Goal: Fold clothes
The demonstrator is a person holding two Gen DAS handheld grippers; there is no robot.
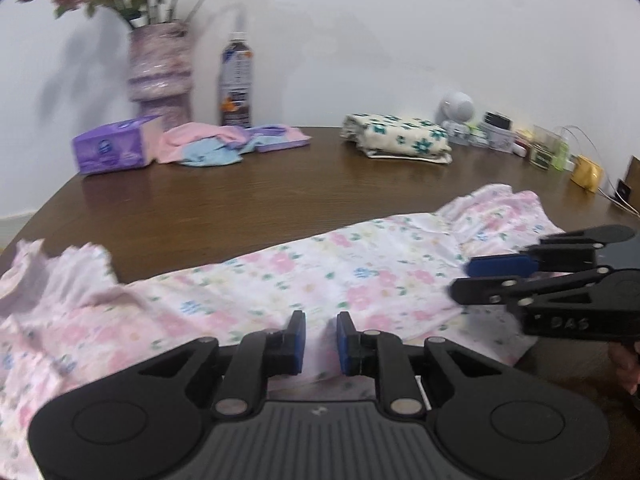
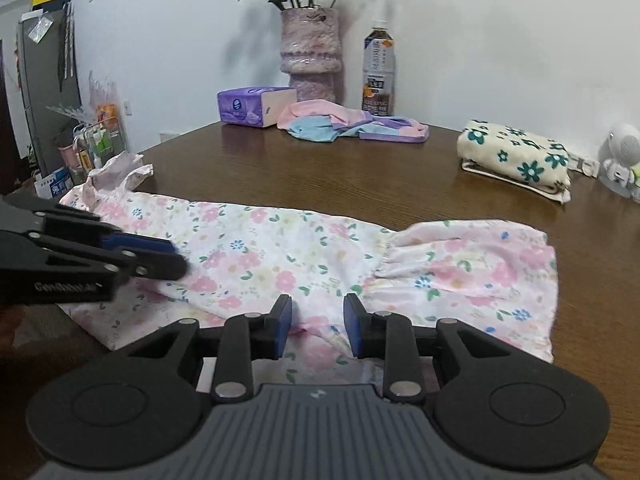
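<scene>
A pink floral garment (image 1: pixel 320 280) lies stretched flat across the near part of the brown table (image 1: pixel 260 192). Its ruffled ends reach left and right. My left gripper (image 1: pixel 321 344) hovers low over the garment's near edge, open with a narrow gap and cloth showing beneath it. My right gripper (image 2: pixel 318 330) is open wider over the near edge of the same garment (image 2: pixel 280 248), close to its gathered ruffle (image 2: pixel 472 264). Each gripper shows sideways in the other's view: the right gripper (image 1: pixel 464 280) at the right, the left gripper (image 2: pixel 176 258) at the left.
At the back of the table stand a purple vase with flowers (image 2: pixel 310 52), a drink bottle (image 2: pixel 378 68), a purple tissue pack (image 2: pixel 252 106), a pink-blue-purple garment (image 2: pixel 348 124) and a folded cream cloth with green flowers (image 2: pixel 516 158). Small jars and boxes (image 1: pixel 520 140) line the far right.
</scene>
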